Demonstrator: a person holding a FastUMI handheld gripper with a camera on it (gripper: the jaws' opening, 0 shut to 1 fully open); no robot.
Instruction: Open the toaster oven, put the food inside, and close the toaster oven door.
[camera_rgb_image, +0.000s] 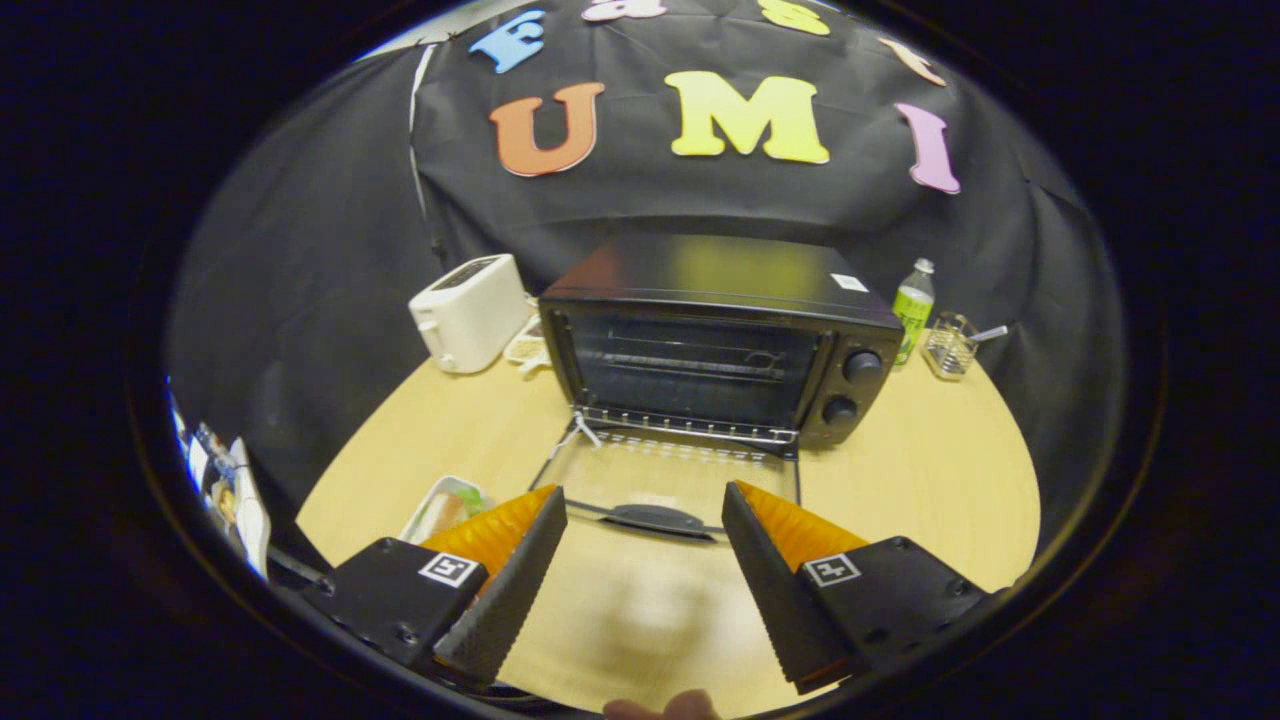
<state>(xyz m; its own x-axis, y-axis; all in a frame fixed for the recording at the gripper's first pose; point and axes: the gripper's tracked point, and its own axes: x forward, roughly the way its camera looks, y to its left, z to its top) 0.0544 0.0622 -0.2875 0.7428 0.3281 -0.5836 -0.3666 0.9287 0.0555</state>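
Claw (644, 510) wide open, empty, w/ toaster oven (722, 340) door (672, 480) dropped flat just ahead, likely clearing way for food tray (446, 506) by left finger.

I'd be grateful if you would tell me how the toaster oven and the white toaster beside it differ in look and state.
The toaster oven is black and boxy, with two knobs; the toaster is white, rounded and smaller. The toaster oven's glass door lies folded down open, just ahead of the open gripper; the toaster has top slots. Both stand on the wooden table.
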